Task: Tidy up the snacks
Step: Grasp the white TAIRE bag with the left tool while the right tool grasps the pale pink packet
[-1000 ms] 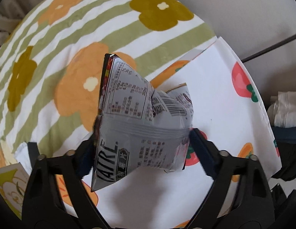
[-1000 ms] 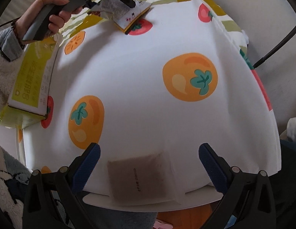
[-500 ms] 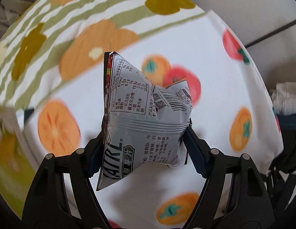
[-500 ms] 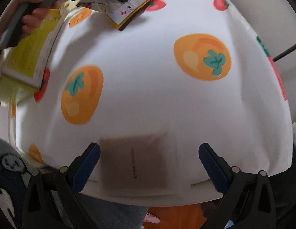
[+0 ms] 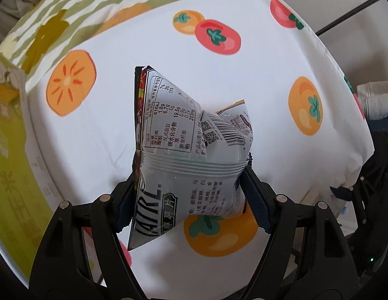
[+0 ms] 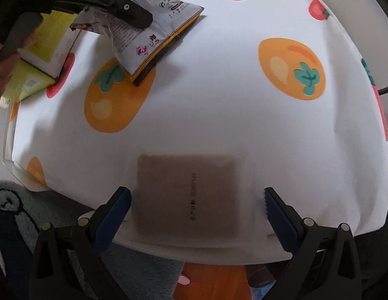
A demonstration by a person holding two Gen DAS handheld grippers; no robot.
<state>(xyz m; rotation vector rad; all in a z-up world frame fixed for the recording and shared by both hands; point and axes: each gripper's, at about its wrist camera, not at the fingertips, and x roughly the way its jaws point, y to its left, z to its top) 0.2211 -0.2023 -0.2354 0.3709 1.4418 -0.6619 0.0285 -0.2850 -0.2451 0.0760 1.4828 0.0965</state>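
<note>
The left gripper (image 5: 189, 187) clamps the silver chip packet (image 5: 191, 155) above the middle of the fruit-print cloth (image 5: 256, 80); the right gripper (image 6: 197, 206) stands open over a brown sachet (image 6: 186, 195) at the cloth's near edge; sorting looks barely begun; a green box (image 6: 36, 57) at the left edge is cut off
</note>
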